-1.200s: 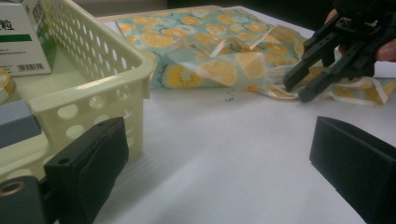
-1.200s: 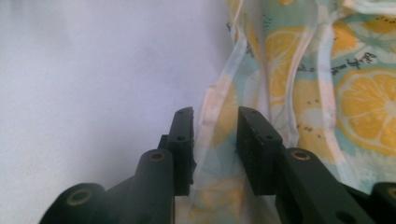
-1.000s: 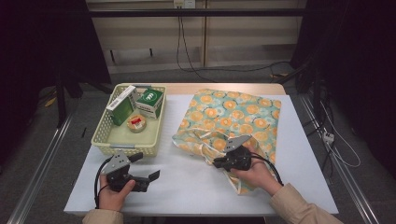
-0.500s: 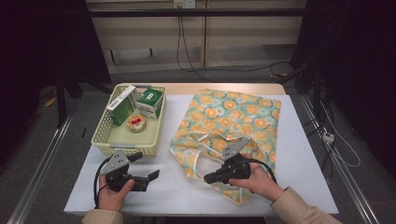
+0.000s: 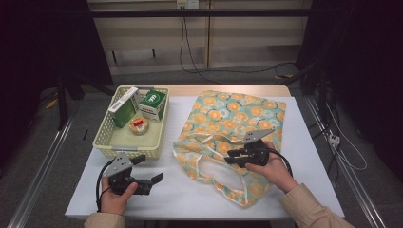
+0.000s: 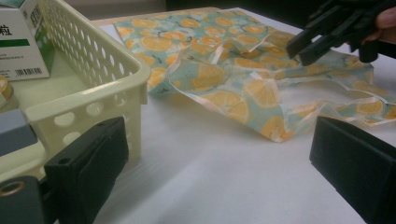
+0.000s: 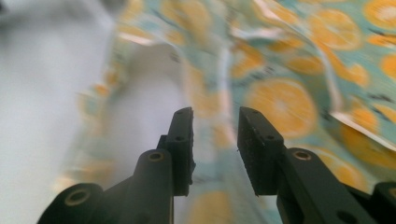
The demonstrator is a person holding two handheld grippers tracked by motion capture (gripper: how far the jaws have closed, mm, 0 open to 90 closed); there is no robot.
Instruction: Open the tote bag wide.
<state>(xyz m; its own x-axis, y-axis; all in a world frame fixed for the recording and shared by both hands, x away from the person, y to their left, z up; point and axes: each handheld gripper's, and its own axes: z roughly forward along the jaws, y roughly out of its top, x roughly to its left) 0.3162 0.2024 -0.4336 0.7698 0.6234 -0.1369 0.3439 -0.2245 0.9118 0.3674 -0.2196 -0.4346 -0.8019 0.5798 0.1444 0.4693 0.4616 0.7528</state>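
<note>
From my station I can read little. On the white-and-green box [image 6: 21, 46] in the basket [image 6: 93, 88] at far left, one printed character, 粒, sits above a green band, and a barcode lies lower on the same face, its digits too small to read.

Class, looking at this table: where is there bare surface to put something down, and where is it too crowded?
Bare tabletop lies along the near edge between the left gripper and the orange-print bag. A strip also runs between the basket and the bag, and another along the right edge beside the bag. The basket holds boxes and a small tin; the right gripper hovers over the bag.
</note>
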